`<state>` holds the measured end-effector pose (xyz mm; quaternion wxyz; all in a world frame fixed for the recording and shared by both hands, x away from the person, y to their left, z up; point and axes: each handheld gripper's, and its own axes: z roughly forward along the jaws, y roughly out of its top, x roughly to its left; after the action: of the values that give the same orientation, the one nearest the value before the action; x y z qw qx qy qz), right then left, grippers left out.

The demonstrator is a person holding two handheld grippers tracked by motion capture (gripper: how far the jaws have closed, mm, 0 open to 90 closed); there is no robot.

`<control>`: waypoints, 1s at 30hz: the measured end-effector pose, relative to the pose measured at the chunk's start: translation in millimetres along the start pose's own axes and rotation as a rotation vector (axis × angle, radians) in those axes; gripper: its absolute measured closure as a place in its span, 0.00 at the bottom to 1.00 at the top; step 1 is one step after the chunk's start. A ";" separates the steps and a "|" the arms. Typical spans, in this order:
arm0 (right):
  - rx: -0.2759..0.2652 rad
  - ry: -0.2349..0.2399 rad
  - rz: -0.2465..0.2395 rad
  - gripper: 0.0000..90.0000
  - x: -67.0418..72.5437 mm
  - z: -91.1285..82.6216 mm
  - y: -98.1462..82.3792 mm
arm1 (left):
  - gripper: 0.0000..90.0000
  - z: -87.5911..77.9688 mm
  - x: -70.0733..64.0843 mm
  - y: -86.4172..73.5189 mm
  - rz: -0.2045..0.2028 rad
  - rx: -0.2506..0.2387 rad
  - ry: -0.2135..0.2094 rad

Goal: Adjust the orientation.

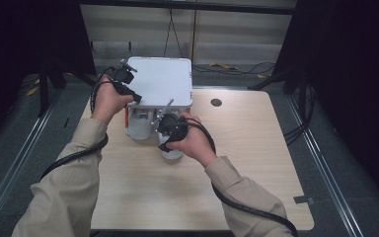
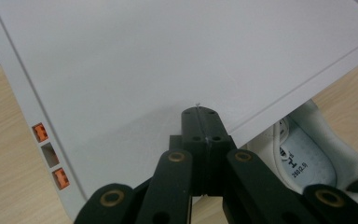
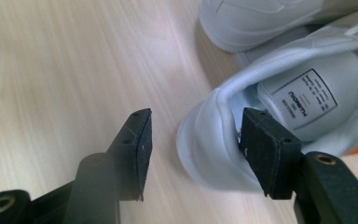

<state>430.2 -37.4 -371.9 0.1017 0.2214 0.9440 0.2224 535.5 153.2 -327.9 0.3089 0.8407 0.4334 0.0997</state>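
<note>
A white box panel (image 1: 160,81) is tilted up at the table's far side, and two white shoes lie under its near edge. My left gripper (image 1: 127,84) sits at the panel's left edge; in the left gripper view its jaws (image 2: 199,112) are shut together with their tips against the flat white surface. My right gripper (image 1: 169,126) hangs over the nearer shoe (image 1: 171,153). In the right gripper view it (image 3: 198,119) is open astride that shoe's heel (image 3: 205,140), with one pad inside the opening and the other clear of the outside. The second shoe (image 3: 256,18) lies beyond.
The wooden table (image 1: 246,163) has a round cable hole (image 1: 216,102) to the right of the box. Orange clips (image 2: 39,132) line the panel's edge. A shoe's insole (image 2: 307,154) shows beneath the panel. Black cables trail from both grippers along the sleeves.
</note>
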 end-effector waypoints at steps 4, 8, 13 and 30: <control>-0.008 0.012 -0.006 0.50 3.2 -9.6 -7.4 | 1.00 0.2 -1.8 1.0 0.004 0.005 0.010; 0.016 0.033 -0.012 0.53 7.4 -11.0 -18.7 | 1.00 0.2 -2.3 1.5 0.006 0.009 0.013; 0.051 0.047 0.023 0.71 5.5 0.2 -35.1 | 1.00 0.3 -2.4 1.0 0.006 0.005 0.013; 0.032 -0.025 0.006 1.00 -11.9 25.9 -35.1 | 1.00 0.6 -2.3 1.1 0.012 0.004 0.013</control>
<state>435.1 -61.4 -409.9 0.1094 0.2286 0.9455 0.2046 535.1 150.7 -327.5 0.3037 0.8435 0.4303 0.1060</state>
